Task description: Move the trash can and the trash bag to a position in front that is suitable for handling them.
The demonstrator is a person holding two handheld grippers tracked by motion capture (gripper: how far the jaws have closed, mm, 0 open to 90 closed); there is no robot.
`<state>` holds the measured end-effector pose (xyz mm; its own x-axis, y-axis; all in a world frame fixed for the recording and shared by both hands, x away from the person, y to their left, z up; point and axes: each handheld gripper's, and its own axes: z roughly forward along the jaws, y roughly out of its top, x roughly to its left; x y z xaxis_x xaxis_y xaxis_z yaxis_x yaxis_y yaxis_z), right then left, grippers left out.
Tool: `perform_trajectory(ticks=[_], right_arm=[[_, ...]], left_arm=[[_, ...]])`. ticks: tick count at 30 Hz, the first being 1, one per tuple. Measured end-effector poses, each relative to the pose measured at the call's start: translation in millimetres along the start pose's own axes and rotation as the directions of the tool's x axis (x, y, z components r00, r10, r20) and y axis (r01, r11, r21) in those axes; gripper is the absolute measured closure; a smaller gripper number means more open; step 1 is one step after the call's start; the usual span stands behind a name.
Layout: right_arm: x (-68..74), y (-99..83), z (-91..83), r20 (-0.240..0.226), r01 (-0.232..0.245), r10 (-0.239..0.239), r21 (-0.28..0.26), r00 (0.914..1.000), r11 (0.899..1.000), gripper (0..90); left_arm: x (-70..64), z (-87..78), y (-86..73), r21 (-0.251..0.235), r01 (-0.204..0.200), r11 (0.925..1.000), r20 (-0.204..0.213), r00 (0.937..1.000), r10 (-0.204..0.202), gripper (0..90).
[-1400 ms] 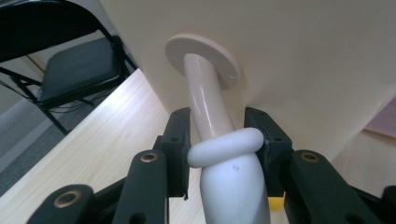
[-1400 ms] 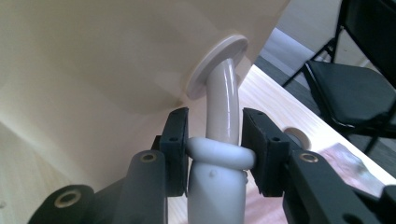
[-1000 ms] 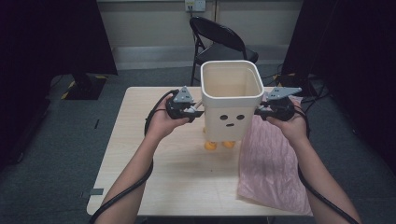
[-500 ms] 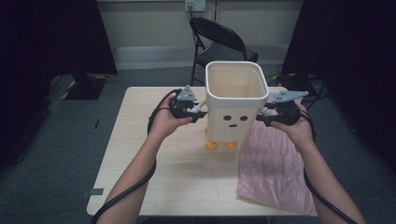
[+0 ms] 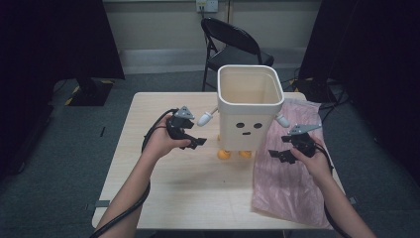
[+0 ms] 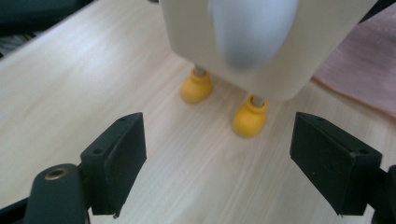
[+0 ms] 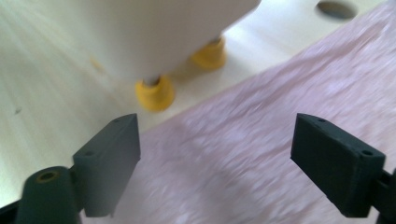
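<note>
we've let go of the bin (image 5: 246, 111): it now stands on the worktop (image 5: 163, 191) beside the pink cloth (image 5: 292, 183), left gripper (image 5: 190, 140) and right gripper (image 5: 282, 154) drawn back, fingers spread empty. placing looks done.

black folding chair (image 5: 233, 44), grey carpet (image 5: 59, 148), dark curtains (image 5: 49, 39)

Both grippers have let go of the cream robot-shaped bin (image 5: 246, 111) and drawn back toward the near edge of the table (image 5: 148, 114). The left gripper (image 5: 194, 142), a second ago against the bin's left side, now hangs low to its left, jaws spread wide. The right gripper (image 5: 278, 154) has dropped from the bin's right side to above the pink cloth (image 5: 292, 183), jaws likewise parted. The bin now stands free on its orange feet (image 5: 224, 154).
</note>
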<state>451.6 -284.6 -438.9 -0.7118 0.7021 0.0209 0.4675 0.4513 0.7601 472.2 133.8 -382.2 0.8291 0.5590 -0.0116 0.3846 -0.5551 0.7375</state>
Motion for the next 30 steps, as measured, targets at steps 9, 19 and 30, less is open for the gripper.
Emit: perform_trajectory(ticks=[9,19,30], right_arm=[[4.8,-45.3,13.3,0.041,-0.045,0.045,0.006,0.9981,0.999,14.7],[7.3,-60.5,23.7,0.078,-0.023,0.020,0.033,0.9968,0.999,14.4],[5.3,-59.4,25.6,0.063,-0.020,0.017,0.039,0.9978,0.999,12.8]], left_arm=[[1.0,10.5,-16.8,0.058,0.042,0.9975,0.033,0.9985,-0.044,18.1],[2.5,7.5,-21.8,0.080,0.059,0.9951,0.046,0.9970,-0.062,18.2],[8.4,-6.4,-20.2,0.105,0.070,0.9920,0.034,0.9967,-0.074,18.4]])
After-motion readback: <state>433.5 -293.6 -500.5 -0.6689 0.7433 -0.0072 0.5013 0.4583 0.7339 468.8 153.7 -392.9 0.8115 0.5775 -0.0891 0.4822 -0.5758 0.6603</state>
